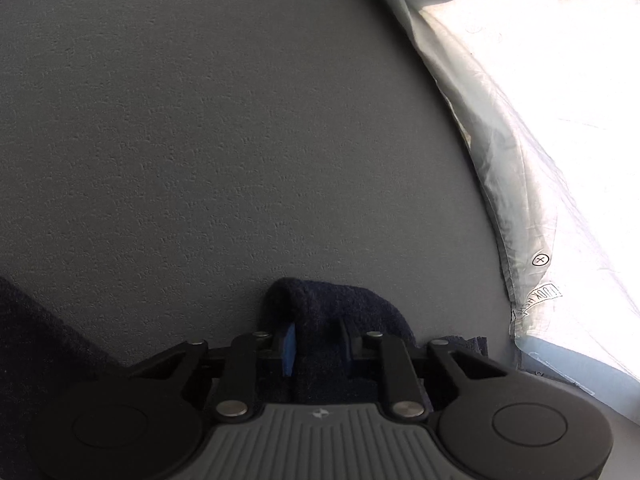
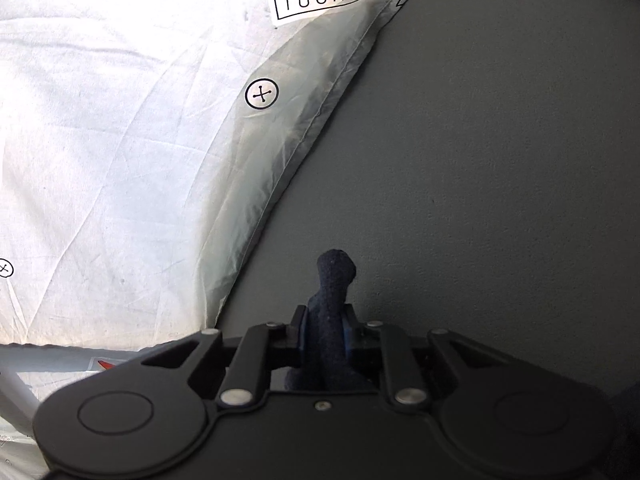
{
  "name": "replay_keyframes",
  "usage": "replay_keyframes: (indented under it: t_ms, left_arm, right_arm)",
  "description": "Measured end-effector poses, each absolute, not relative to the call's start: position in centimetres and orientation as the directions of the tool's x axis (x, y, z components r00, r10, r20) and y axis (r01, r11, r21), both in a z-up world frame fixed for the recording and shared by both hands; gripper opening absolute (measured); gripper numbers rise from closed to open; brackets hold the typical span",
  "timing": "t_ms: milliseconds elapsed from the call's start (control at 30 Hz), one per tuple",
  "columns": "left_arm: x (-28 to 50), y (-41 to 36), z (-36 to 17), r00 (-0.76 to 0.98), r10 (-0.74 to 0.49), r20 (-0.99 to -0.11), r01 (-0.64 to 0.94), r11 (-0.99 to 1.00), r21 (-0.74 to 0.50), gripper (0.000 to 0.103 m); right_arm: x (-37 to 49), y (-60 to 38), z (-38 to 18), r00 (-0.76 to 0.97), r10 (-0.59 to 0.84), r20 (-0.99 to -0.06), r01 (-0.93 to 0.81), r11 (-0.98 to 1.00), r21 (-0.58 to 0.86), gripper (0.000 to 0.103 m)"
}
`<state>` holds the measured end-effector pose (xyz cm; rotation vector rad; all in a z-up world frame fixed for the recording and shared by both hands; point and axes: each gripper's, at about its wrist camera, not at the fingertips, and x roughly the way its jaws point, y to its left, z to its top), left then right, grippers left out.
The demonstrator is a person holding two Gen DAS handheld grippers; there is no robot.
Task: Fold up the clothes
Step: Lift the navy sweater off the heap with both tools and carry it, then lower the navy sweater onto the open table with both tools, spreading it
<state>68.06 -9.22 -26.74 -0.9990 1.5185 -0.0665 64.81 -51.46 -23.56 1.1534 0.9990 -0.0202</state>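
A dark navy knitted garment (image 1: 320,312) is bunched between the fingers of my left gripper (image 1: 318,346), which is shut on it in front of a grey textured wall. More of the garment hangs at the lower left (image 1: 36,332). In the right wrist view my right gripper (image 2: 325,330) is shut on a narrow fold of the same navy garment (image 2: 334,280), which sticks up past the fingertips. Most of the garment is hidden below both grippers.
A grey textured wall (image 1: 240,120) fills the left wrist view and shows in the right wrist view (image 2: 500,160). A bright white curtain with printed marks hangs at the right (image 1: 540,140) and, in the right wrist view, at the left (image 2: 120,160).
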Motion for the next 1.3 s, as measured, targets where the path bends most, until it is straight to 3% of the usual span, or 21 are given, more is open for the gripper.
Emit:
replay_keyframes:
  t_ms: [167, 467, 633, 867, 967, 1067, 1300]
  left_arm:
    - [68.2, -8.4, -24.0, 0.292, -0.588, -0.754, -0.507, 0.573, -0.643, 0.004]
    - [69.7, -4.9, -12.0, 0.545, -0.524, -0.654, -0.382, 0.539, -0.750, 0.004]
    - [68.0, -0.9, -2.4, 0.710, -0.462, -0.532, -0.257, 0.533, -0.806, 0.003]
    - [59.8, 5.3, 9.3, 0.875, -0.367, -0.316, -0.080, 0.533, -0.842, 0.003]
    - [54.6, 6.6, 12.1, 0.913, -0.313, -0.263, -0.031, 0.589, -0.808, 0.003]
    - [49.8, 7.7, 12.1, 0.920, -0.292, -0.263, -0.029, 0.618, -0.786, 0.004]
    - [39.5, 9.5, 2.7, 0.845, -0.264, -0.466, -0.217, 0.626, -0.749, 0.004]
  right_arm:
    - [64.1, -51.6, -21.4, 0.695, 0.449, -0.562, 0.433, 0.362, 0.825, 0.014]
    - [64.9, -51.6, -12.2, 0.840, 0.459, -0.288, 0.216, 0.204, 0.955, 0.011]
    - [64.6, -50.4, -4.2, 0.875, 0.474, -0.098, 0.023, 0.162, 0.987, 0.010]
    - [60.4, -48.7, 6.1, 0.861, 0.496, 0.116, -0.224, 0.163, 0.961, 0.008]
    - [57.1, -48.1, 7.8, 0.855, 0.504, 0.122, -0.261, 0.217, 0.941, 0.008]
    - [53.6, -48.0, 6.8, 0.844, 0.525, 0.108, -0.241, 0.193, 0.951, 0.008]
    - [44.1, -47.1, -2.8, 0.839, 0.544, -0.018, -0.048, 0.106, 0.993, 0.007]
